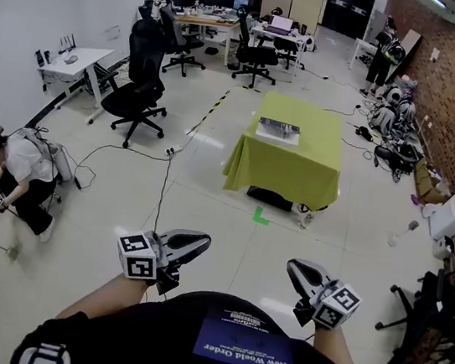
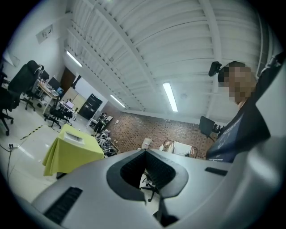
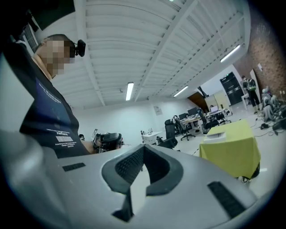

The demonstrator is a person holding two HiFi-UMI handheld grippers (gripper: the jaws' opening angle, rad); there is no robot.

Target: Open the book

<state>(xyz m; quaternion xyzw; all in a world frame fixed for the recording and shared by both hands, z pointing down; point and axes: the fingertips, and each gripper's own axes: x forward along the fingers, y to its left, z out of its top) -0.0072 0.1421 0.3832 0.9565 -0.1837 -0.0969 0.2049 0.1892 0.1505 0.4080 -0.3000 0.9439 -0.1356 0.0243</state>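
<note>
The book (image 1: 278,130) lies closed and flat on a table under a yellow-green cloth (image 1: 296,174), far ahead in the middle of the room. Both grippers are held close to the person's body, a long way short of the table. My left gripper (image 1: 200,242) is shut with nothing between its jaws, and so is my right gripper (image 1: 294,269). In the left gripper view the shut left gripper (image 2: 145,153) points past the table (image 2: 62,154) and the book (image 2: 73,137) at left. The right gripper view shows the shut right gripper (image 3: 143,151), with the table (image 3: 234,152) and the book (image 3: 215,136) at right.
Black office chairs (image 1: 141,79) and desks stand at the left and back. A person (image 1: 21,176) crouches by the left wall. A cable (image 1: 163,184) runs across the floor, and green tape (image 1: 260,217) marks it before the table. Bags and clutter (image 1: 393,125) line the brick wall at right.
</note>
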